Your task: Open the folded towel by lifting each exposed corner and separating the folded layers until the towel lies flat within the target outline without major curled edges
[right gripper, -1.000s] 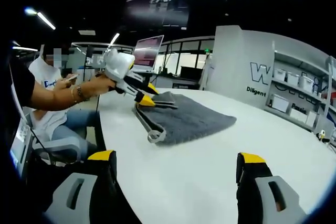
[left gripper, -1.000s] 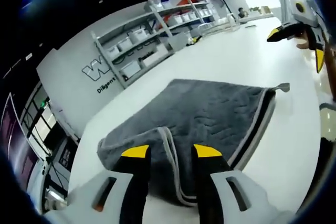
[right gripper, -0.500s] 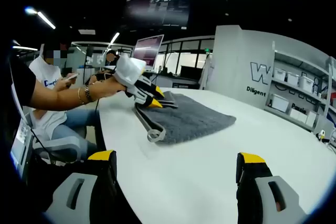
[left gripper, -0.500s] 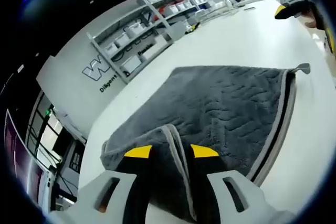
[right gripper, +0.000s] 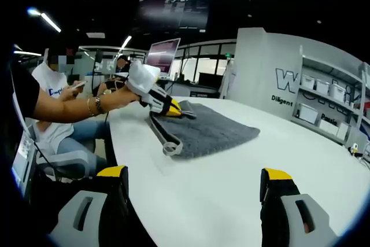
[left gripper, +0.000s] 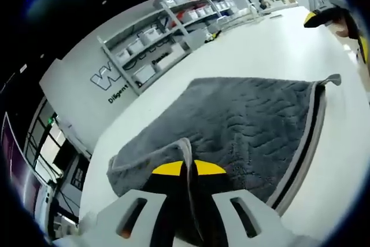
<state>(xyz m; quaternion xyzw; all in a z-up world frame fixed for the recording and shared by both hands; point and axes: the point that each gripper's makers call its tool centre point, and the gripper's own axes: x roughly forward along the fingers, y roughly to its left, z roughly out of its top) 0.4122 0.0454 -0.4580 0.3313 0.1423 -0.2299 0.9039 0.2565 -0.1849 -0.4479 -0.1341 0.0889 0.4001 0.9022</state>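
Observation:
A grey towel (left gripper: pixel 248 120) with a pale trimmed border lies folded on the white table (left gripper: pixel 272 50). My left gripper (left gripper: pixel 188 168) is shut on the towel's near trimmed edge, which runs up between the two yellow tips. In the right gripper view that same left gripper (right gripper: pixel 172 108), held by a person's hand, sits at the towel's (right gripper: pixel 214 130) far left corner. My right gripper (right gripper: pixel 193 179) is open wide, well short of the towel, with nothing between its jaws. It shows in the left gripper view as the right gripper (left gripper: pixel 338 30) beyond the towel's far corner tab (left gripper: pixel 332 78).
Shelving with white bins (left gripper: pixel 173 33) lines the wall past the table. A seated person (right gripper: pixel 49 108) holding a phone is at the table's left side. Bare tabletop (right gripper: pixel 243 189) lies between my right gripper and the towel.
The left jaws have gone from open astride the towel's trimmed edge to shut on it. The right gripper has stayed where it was.

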